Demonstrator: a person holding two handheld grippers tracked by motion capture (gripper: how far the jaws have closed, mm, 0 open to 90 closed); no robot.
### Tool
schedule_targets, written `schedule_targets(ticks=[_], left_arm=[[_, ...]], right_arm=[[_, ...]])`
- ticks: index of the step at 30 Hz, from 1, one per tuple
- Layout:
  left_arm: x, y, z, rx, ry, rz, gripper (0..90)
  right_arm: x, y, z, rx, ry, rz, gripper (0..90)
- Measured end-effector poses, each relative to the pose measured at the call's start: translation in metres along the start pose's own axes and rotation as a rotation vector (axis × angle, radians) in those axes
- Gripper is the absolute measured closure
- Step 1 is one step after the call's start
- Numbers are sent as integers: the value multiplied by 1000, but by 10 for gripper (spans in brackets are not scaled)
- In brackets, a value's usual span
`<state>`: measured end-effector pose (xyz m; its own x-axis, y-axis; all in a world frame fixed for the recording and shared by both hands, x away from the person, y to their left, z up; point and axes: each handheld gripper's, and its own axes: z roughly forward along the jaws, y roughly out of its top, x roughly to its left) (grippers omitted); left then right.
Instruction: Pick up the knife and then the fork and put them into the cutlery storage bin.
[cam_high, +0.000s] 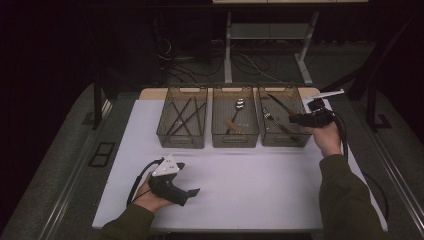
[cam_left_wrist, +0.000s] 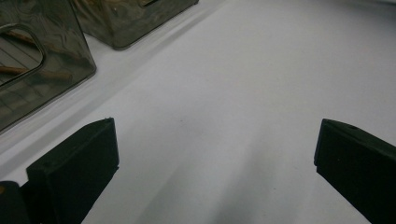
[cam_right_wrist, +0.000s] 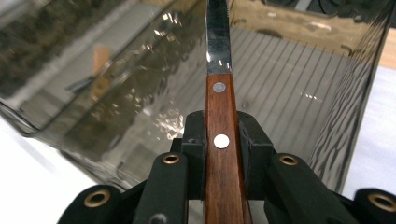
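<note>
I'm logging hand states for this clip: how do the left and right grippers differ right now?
The left gripper is open with nothing between its jaws; the right gripper is shut on a knife by its wooden handle. The left rests low over the white mat near the person; the right is held up at the rightmost bin, blade pointing into it. Both are black and hand-held.

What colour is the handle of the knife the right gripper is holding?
Reddish-brown wood with two silver rivets, on the steel-bladed knife; clearest in the right gripper view.

no legible text, label, brand, number or sign found in any view. the three bins (cam_high: 234, 131), the knife (cam_right_wrist: 223, 140) handle and the gripper bodies carry no readable marking. the table surface (cam_high: 260, 190) is unmarked.
</note>
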<state>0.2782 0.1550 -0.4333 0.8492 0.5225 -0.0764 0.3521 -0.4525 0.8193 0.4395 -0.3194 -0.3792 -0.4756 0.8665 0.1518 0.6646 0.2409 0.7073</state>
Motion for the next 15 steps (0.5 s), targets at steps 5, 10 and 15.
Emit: schedule_targets(ticks=[5,10,15], left_arm=[[-1,0,0,2,-8,2,0],[-1,0,1,2,-11,-2,0],[-1,1,1,-3,-16,-3,0]], right_arm=[[-1,-3,7,5,1,16,750],[3,-2,8,-11,-14,-3,558],[4,-1,3,-30,-12,-6,474]])
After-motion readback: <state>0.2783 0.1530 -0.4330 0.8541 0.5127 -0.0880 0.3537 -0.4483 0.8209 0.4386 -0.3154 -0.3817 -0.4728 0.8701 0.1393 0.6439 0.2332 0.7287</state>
